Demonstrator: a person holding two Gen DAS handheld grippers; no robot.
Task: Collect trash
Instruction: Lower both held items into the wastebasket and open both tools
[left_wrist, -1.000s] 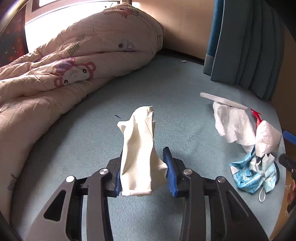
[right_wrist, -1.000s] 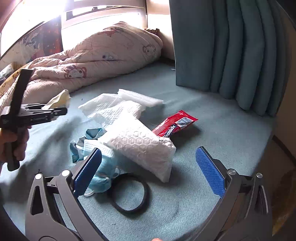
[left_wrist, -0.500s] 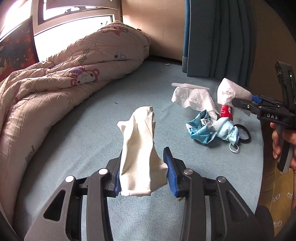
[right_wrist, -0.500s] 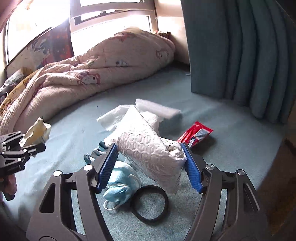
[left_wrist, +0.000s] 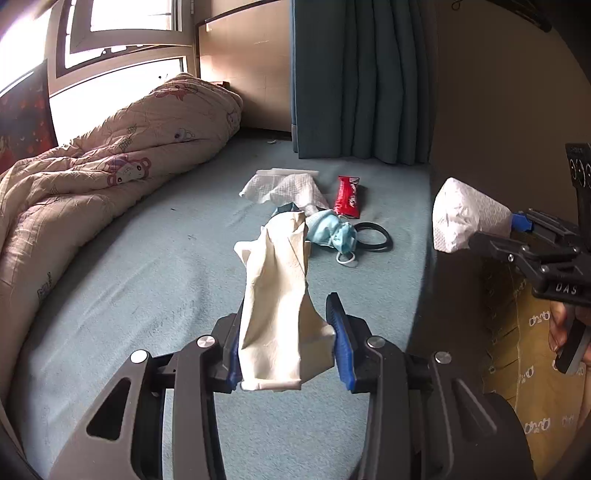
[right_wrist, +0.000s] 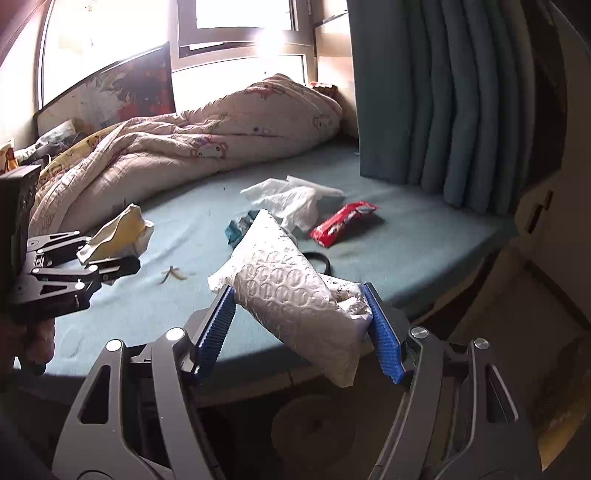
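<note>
My left gripper (left_wrist: 284, 343) is shut on a crumpled cream paper (left_wrist: 277, 291) and holds it above the blue bed sheet (left_wrist: 147, 280). In the right wrist view that left gripper (right_wrist: 110, 258) shows at the left, with the cream paper (right_wrist: 118, 232) in it. My right gripper (right_wrist: 299, 325) is shut on a white bubble-wrap mailer (right_wrist: 291, 291), held over the bed's front edge. The mailer (left_wrist: 465, 218) and right gripper (left_wrist: 517, 236) also appear at the right of the left wrist view. White paper towels (left_wrist: 284, 188), a red snack wrapper (left_wrist: 347, 195), a blue face mask (left_wrist: 328, 232) and a black ring (left_wrist: 373, 236) lie on the sheet.
A pink cartoon quilt (left_wrist: 110, 166) is heaped along the left and far side of the bed. Teal curtains (left_wrist: 354, 74) hang at the far right. A small yellowish scrap (right_wrist: 175, 275) lies on the sheet. Below the bed edge sits a dark round shape (right_wrist: 314, 428).
The right gripper closed on the bubble-wrap mailer and lifted it off the pile, back over the bed edge. The left gripper drew back with the cream paper, so the pile looks farther away.
</note>
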